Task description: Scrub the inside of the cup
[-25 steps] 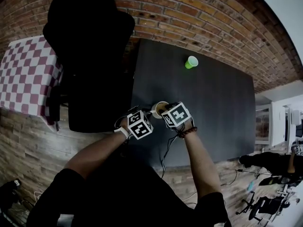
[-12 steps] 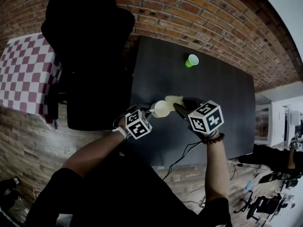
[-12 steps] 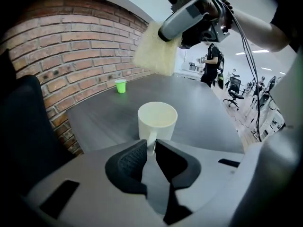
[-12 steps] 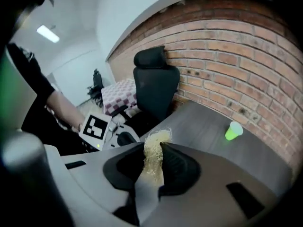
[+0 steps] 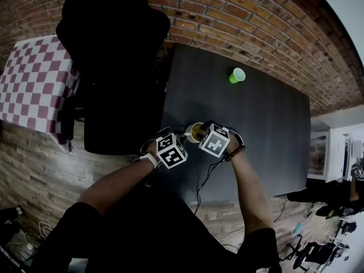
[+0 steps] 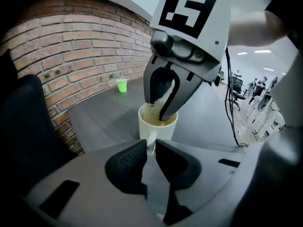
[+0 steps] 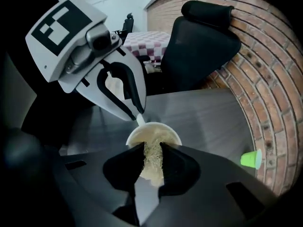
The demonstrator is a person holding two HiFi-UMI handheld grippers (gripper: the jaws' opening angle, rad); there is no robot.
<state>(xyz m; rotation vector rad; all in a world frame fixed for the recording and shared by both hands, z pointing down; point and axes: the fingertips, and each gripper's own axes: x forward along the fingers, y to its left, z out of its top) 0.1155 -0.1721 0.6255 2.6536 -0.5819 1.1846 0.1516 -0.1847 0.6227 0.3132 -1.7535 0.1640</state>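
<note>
Left gripper [image 6: 150, 151] pinches the handle [image 6: 151, 142] of the white cup [image 6: 165, 129], which stands on the dark table [image 5: 256, 135] near its chair-side edge. Right gripper [image 7: 152, 151] points steeply down, clamped on a yellowish scrubber [image 7: 152, 165] that dips into the cup's mouth. Well beyond sits a green cup [image 5: 236, 75]; left, a black chair [image 5: 114, 67]; behind, a brick wall [image 5: 239, 21]
</note>
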